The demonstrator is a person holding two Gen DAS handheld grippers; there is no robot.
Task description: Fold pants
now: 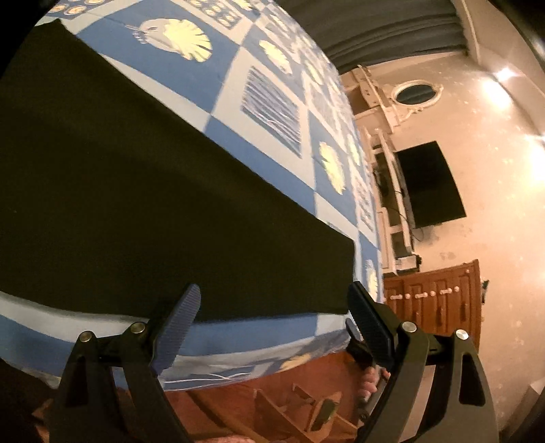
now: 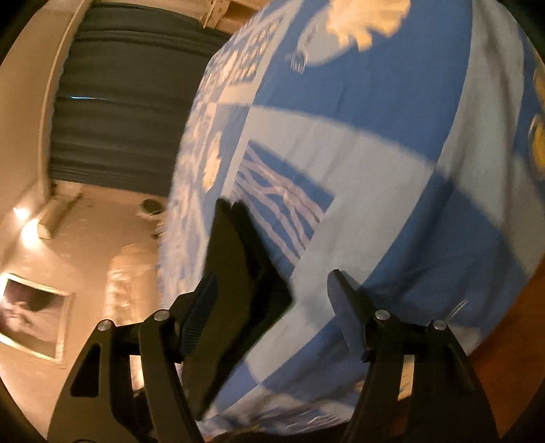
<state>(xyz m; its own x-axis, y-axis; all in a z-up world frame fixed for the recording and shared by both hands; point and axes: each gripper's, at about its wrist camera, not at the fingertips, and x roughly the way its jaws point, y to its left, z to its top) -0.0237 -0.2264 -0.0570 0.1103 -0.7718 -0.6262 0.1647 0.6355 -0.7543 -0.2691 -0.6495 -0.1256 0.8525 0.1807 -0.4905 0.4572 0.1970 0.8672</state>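
While the pants lie flat along the bed's near edge, the left tool hovers spread at their corner; the right tool, also spread, has cloth against one finger. Step: regrasping; next, pinch both corners.

A home, likely a bedroom. Shown by a bed spread with a blue-and-white patterned sheet, a wall-mounted dark television above a white shelf unit, a carved wooden cabinet, dark curtains, an oval ornate mirror, a framed picture, and warm wall lamps.
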